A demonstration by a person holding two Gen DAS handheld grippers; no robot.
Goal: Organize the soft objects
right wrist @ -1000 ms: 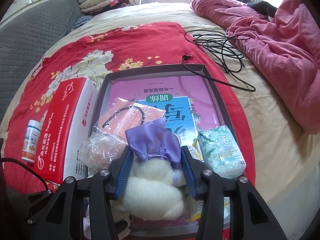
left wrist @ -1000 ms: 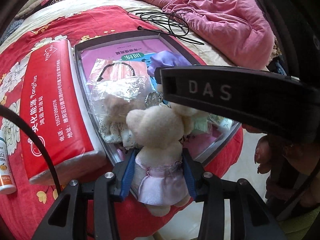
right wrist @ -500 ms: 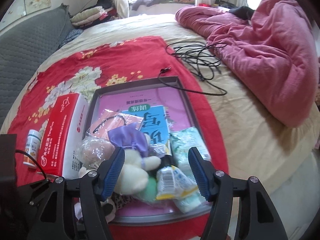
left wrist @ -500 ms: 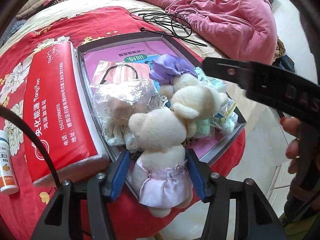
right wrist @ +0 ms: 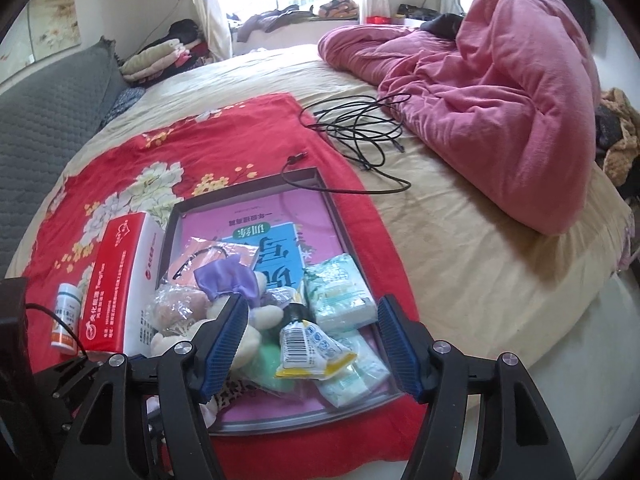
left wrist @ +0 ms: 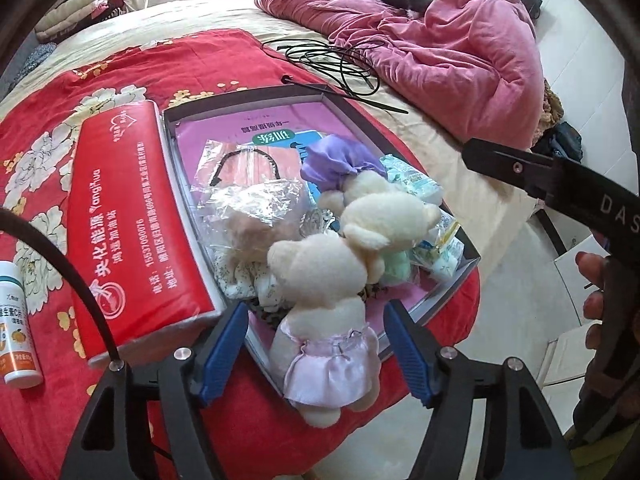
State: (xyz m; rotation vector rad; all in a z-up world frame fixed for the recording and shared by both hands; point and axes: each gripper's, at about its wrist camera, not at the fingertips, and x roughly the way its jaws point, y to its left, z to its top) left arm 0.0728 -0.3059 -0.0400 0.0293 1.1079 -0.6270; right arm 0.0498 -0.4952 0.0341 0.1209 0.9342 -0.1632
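1. We see the left gripper (left wrist: 316,354) with jaws spread, just been opening; the bear in the pink dress (left wrist: 326,320) sits between the blue pads, neither pad pressing it.
2. That bear lies over the near rim of the grey tray (left wrist: 452,220), leaning on the bear in the purple dress (left wrist: 372,204) inside the tray.
3. Right gripper (right wrist: 308,344) jaws wide apart, just been opening, nothing gripped; it hangs above the tray's near end over a yellow sachet (right wrist: 308,350).
4. Tray also holds tissue packs (right wrist: 338,298) and a crinkly plastic bag (left wrist: 248,216).
5. Red tissue box (left wrist: 120,216) lies just beside the tray's left wall; a pill bottle (left wrist: 16,328) stands further left, all on the red floral cloth (left wrist: 132,68).
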